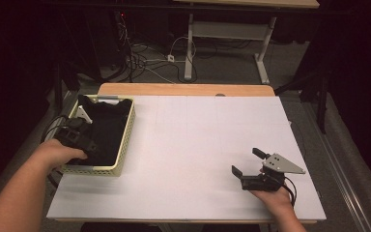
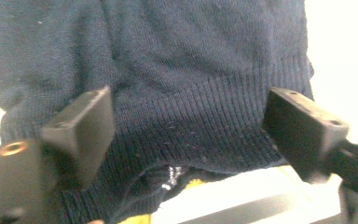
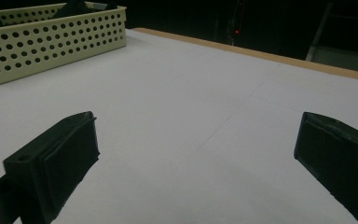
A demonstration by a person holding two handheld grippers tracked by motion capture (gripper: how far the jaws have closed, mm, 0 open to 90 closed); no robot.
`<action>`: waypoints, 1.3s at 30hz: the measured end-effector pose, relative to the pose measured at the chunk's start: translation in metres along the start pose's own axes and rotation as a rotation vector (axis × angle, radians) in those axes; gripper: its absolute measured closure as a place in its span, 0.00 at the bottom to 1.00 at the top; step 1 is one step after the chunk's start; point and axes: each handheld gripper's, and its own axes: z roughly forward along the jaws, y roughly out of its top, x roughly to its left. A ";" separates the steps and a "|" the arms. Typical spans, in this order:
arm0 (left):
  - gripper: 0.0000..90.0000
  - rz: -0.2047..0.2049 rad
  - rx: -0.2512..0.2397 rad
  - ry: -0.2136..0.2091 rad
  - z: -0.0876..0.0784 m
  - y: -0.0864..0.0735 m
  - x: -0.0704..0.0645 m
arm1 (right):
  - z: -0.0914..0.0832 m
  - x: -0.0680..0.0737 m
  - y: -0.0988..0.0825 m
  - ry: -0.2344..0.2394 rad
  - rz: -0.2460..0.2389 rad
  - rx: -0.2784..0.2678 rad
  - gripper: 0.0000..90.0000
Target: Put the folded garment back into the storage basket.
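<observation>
Left gripper: you hold your left gripper (image 1: 89,144) over the near left corner of the basket (image 1: 127,140), its jaws pointing into the dark garment (image 1: 107,128). In the left gripper view the jaws stand wide apart, released, with the knit lying beyond and between them; neither pad presses on the cloth.

Garment: the dark knitted garment (image 2: 186,70) lies inside the basket and covers most of its floor. A ribbed hem runs across the left gripper view just past your jaws, and a small pale label shows under the hem's edge.

Basket: the pale yellow, perforated basket sits at the left edge of the table (image 1: 193,145), its long side running away from you. In the right gripper view it (image 3: 51,39) stands far off at the upper left, with dark cloth peeking over its rim.

Right gripper: your right gripper (image 1: 247,162) rests low over the near right part of the table, well apart from the basket. Its jaws are spread wide with only bare white table between them, so it grasps nothing.

Hands: your left hand (image 1: 58,154) is at the basket's near left corner; your right hand (image 1: 276,197) is near the table's front edge.
</observation>
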 end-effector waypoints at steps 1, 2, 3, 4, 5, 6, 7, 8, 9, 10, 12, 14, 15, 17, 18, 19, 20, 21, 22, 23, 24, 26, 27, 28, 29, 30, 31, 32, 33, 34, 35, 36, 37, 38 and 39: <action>0.09 -0.006 0.004 -0.014 0.000 0.001 -0.001 | 0.000 0.000 0.000 0.002 -0.001 -0.003 0.00; 0.04 -0.016 0.012 -0.018 0.000 0.002 -0.002 | 0.000 -0.001 0.000 0.004 0.006 -0.006 0.00; 0.00 -0.025 0.018 -0.014 0.000 0.004 -0.005 | -0.001 -0.001 0.001 0.006 0.009 -0.008 0.00; 0.00 -0.026 0.022 -0.014 0.000 0.005 -0.006 | 0.000 -0.001 0.001 0.007 0.007 -0.012 0.00; 0.00 -0.030 0.025 -0.007 0.001 0.007 -0.007 | 0.000 -0.001 0.001 0.010 0.008 -0.011 0.00; 0.00 -0.032 0.033 -0.001 0.001 0.008 -0.009 | 0.001 0.000 0.001 0.012 0.006 -0.009 0.00; 0.00 -0.032 0.033 -0.001 0.001 0.008 -0.009 | 0.001 0.000 0.001 0.014 0.004 -0.007 0.00; 0.00 -0.030 0.044 0.002 0.002 0.009 -0.010 | 0.002 0.000 0.000 0.015 0.005 -0.006 0.00; 0.00 -0.029 0.051 0.006 0.002 0.011 -0.011 | 0.003 0.000 0.000 0.016 0.009 -0.006 0.00; 0.00 -0.030 0.058 0.013 0.002 0.013 -0.014 | 0.003 0.000 0.000 0.016 0.009 -0.004 0.00; 0.00 -0.031 0.062 0.020 0.001 0.013 -0.016 | 0.003 -0.001 -0.001 0.018 0.012 -0.002 0.00; 0.00 -0.030 0.063 0.036 -0.004 0.013 -0.021 | 0.003 -0.001 -0.003 0.018 0.015 0.003 0.00; 0.00 -0.030 0.063 0.036 -0.004 0.013 -0.021 | 0.003 -0.002 -0.003 0.018 0.018 0.003 0.00; 0.00 -0.029 0.064 0.049 -0.010 0.011 -0.024 | 0.002 -0.002 -0.004 0.020 0.019 0.003 0.00; 0.00 -0.028 0.057 0.052 -0.020 0.008 -0.028 | 0.002 -0.002 -0.004 0.020 0.021 0.003 0.00; 0.00 -0.028 0.053 0.061 -0.025 0.006 -0.030 | 0.001 -0.002 -0.004 0.020 0.023 0.000 0.00; 0.00 -0.028 0.053 0.061 -0.025 0.006 -0.030 | 0.001 -0.002 -0.004 0.020 0.023 0.000 0.00; 0.00 -0.027 0.049 0.066 -0.035 0.003 -0.034 | 0.000 -0.002 -0.004 0.020 0.022 -0.002 0.00; 0.00 -0.027 0.049 0.066 -0.035 0.003 -0.034 | 0.000 -0.003 -0.004 0.020 0.022 -0.002 0.00; 0.00 -0.019 0.048 0.069 -0.044 0.000 -0.040 | 0.000 -0.003 -0.004 0.018 0.022 -0.001 0.00; 0.00 -0.017 0.047 0.071 -0.047 -0.001 -0.044 | 0.000 -0.003 -0.004 0.014 0.021 -0.001 0.00; 0.00 -0.012 0.046 0.074 -0.050 -0.001 -0.048 | -0.001 -0.004 -0.005 0.011 0.026 -0.001 0.00; 0.00 0.007 0.053 0.075 -0.052 -0.001 -0.058 | -0.002 -0.006 -0.005 0.001 0.029 -0.002 0.00; 0.00 0.007 0.053 0.075 -0.052 -0.001 -0.058 | -0.002 -0.006 -0.005 0.001 0.029 -0.002 0.00; 0.00 0.027 0.059 0.069 -0.052 0.000 -0.069 | -0.003 -0.007 -0.006 -0.009 0.032 0.003 0.00; 0.00 0.027 0.059 0.069 -0.052 0.000 -0.069 | -0.003 -0.008 -0.006 -0.012 0.031 0.002 0.00; 0.00 0.049 0.067 0.062 -0.049 0.003 -0.079 | -0.004 -0.009 -0.006 -0.016 0.031 0.001 0.00; 0.00 0.049 0.067 0.062 -0.049 0.003 -0.079 | -0.005 -0.010 -0.006 -0.018 0.033 0.000 0.00; 0.00 0.065 0.075 0.062 -0.046 0.006 -0.088 | -0.005 -0.011 -0.007 -0.022 0.035 -0.002 0.00; 0.00 0.065 0.075 0.062 -0.046 0.006 -0.088 | -0.005 -0.011 -0.007 -0.022 0.035 -0.002 0.00; 0.00 0.077 0.079 0.059 -0.042 0.008 -0.094 | -0.006 -0.012 -0.007 -0.028 0.040 -0.003 0.00; 0.00 0.082 0.080 0.054 -0.041 0.010 -0.098 | -0.007 -0.013 -0.007 -0.030 0.042 -0.001 0.00; 0.00 0.082 0.080 0.054 -0.041 0.010 -0.098 | -0.007 -0.013 -0.007 -0.030 0.042 -0.001 0.00; 0.00 0.096 0.079 0.050 -0.037 0.012 -0.105 | -0.007 -0.013 -0.008 -0.034 0.045 0.001 0.00; 0.00 0.104 0.079 0.045 -0.036 0.013 -0.109 | -0.008 -0.014 -0.008 -0.035 0.044 0.001 0.00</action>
